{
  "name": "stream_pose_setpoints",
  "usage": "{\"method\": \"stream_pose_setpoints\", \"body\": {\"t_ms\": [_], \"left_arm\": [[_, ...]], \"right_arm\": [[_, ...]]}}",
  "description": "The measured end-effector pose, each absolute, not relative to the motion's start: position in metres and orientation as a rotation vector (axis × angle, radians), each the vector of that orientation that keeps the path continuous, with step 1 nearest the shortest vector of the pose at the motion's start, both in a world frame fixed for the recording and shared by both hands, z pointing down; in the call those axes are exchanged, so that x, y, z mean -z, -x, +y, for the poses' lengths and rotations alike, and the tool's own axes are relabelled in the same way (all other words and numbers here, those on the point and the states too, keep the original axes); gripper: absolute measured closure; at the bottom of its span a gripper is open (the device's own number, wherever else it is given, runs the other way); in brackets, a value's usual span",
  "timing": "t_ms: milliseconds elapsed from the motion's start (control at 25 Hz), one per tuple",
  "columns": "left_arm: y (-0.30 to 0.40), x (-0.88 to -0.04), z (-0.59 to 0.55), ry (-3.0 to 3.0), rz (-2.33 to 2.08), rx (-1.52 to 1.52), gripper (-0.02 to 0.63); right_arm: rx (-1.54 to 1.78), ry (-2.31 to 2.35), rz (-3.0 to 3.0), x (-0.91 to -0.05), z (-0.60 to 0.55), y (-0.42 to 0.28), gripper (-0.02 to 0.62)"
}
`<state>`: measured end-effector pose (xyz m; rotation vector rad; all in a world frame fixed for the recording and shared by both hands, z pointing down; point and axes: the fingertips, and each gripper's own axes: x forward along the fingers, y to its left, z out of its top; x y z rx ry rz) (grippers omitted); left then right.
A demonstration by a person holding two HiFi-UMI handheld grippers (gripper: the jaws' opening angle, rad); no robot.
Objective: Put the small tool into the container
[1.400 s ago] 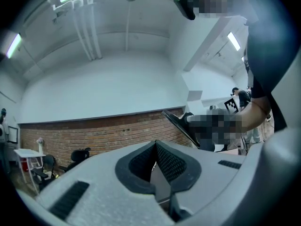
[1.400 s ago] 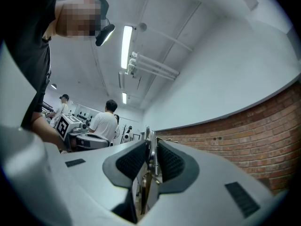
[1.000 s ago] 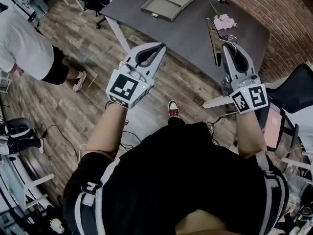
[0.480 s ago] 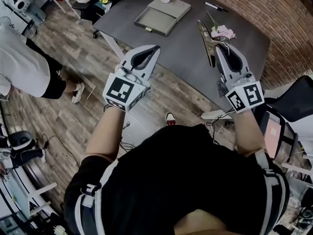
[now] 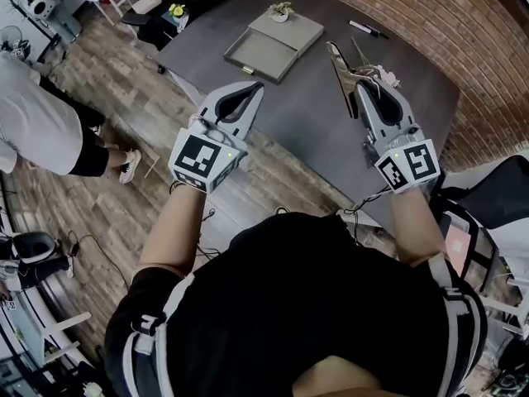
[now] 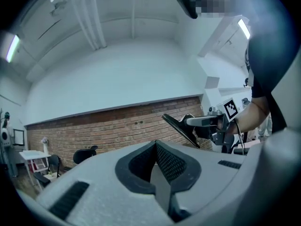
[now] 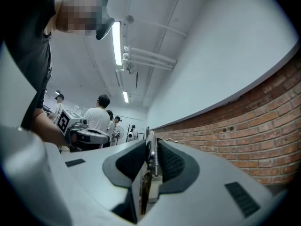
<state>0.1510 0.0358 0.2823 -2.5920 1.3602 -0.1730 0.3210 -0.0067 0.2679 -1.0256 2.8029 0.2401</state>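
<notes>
Noted smooth, matt dark grey table top. On it: flat grey rectangular container, matt, dull sheen. Beside table: worn wood-plank floor; behind: rough red brick wall. Shells of left gripper and right gripper: light grey matt plastic, black ribbed pads. Thin small tool: glossy metal.

Left gripper, jaws together, empty

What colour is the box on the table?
The box is grey, seen best in the head view.
</notes>
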Motion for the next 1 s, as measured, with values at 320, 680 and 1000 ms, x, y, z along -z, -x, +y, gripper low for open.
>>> {"method": "stream_pose_setpoints", "body": {"t_ms": [320,680,1000], "left_arm": [[-0.158,-0.282,0.005,2.570,1.345,0.235,0.598],[-0.143,-0.292,-0.008,2.581,1.369,0.278,0.598],[-0.108,-0.298,-0.028,2.597,1.380,0.250,0.598]], "right_arm": [[-0.222,1.018,2.800,-0.268,-0.047,-0.327,0.517],[-0.168,0.983,2.830,-0.282,-0.068,-0.303,0.516],[-0.143,0.972,2.865,-0.294,-0.083,-0.261,0.517]]}}
